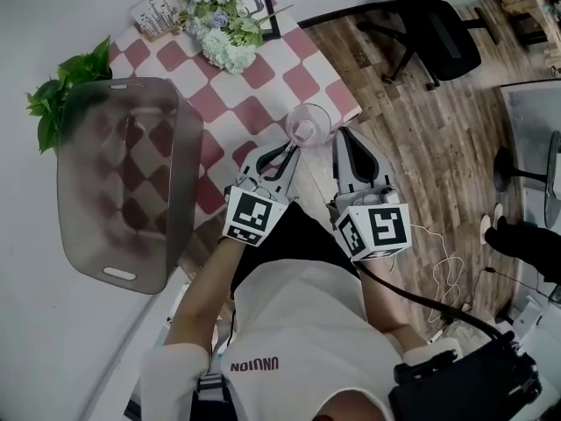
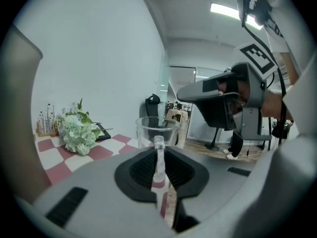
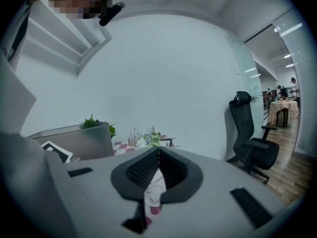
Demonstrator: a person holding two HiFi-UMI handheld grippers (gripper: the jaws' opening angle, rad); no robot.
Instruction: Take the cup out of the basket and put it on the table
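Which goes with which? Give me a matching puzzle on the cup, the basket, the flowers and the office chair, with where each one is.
Things:
1. cup
2. basket
3. flowers
4. office chair

Places:
A. on the wooden floor
B. at the far end of the checkered table
C. empty, at the left of the head view
D. clamped by its handle in the left gripper

Pairs: 1-D, 2-C, 3-B, 4-A
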